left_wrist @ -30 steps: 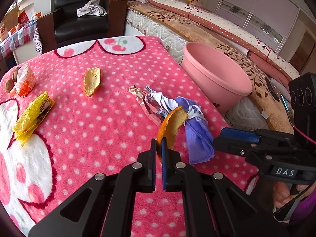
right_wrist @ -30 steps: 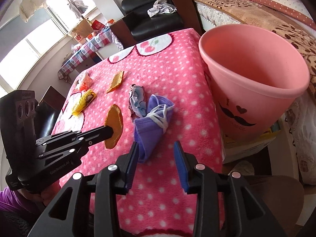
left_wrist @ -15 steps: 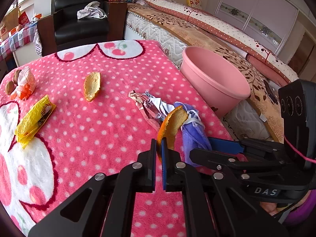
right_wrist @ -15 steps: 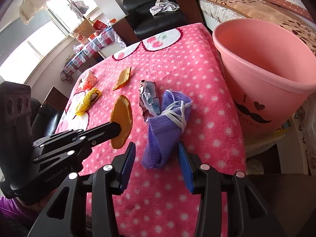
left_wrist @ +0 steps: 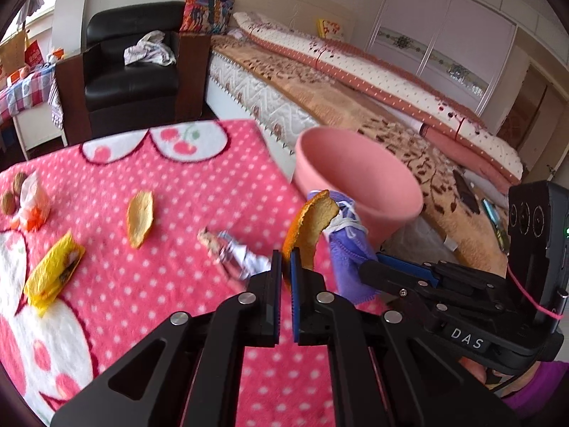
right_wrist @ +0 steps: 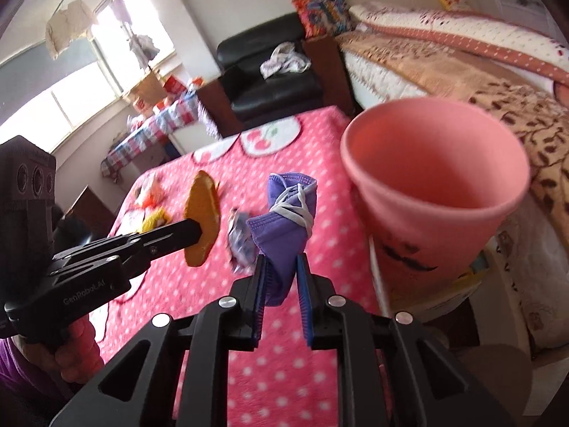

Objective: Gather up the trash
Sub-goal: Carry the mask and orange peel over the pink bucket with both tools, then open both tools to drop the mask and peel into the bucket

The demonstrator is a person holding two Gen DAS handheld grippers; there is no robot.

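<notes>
My left gripper [left_wrist: 285, 259] is shut on an orange peel [left_wrist: 308, 222] and holds it above the pink dotted blanket [left_wrist: 170, 185]; the peel also shows in the right wrist view [right_wrist: 202, 224]. My right gripper [right_wrist: 281, 267] is shut on a purple face mask [right_wrist: 284, 220] and holds it lifted off the blanket, left of the pink bin [right_wrist: 437, 192]. The mask shows in the left wrist view [left_wrist: 346, 249] just before the bin [left_wrist: 355, 178]. On the blanket lie a crumpled foil wrapper [left_wrist: 231, 256], a second peel [left_wrist: 140, 219] and a yellow wrapper [left_wrist: 53, 274].
An orange-white bag with nuts [left_wrist: 30, 203] lies at the blanket's left edge. A bed [left_wrist: 355, 99] runs behind the bin. A black armchair [left_wrist: 131, 78] with a cloth on it stands at the back. A checkered side table [right_wrist: 149, 135] stands by the window.
My right gripper closed on the purple mask and lifted it off the blanket. Both grippers rose with their loads, towards the pink bin.
</notes>
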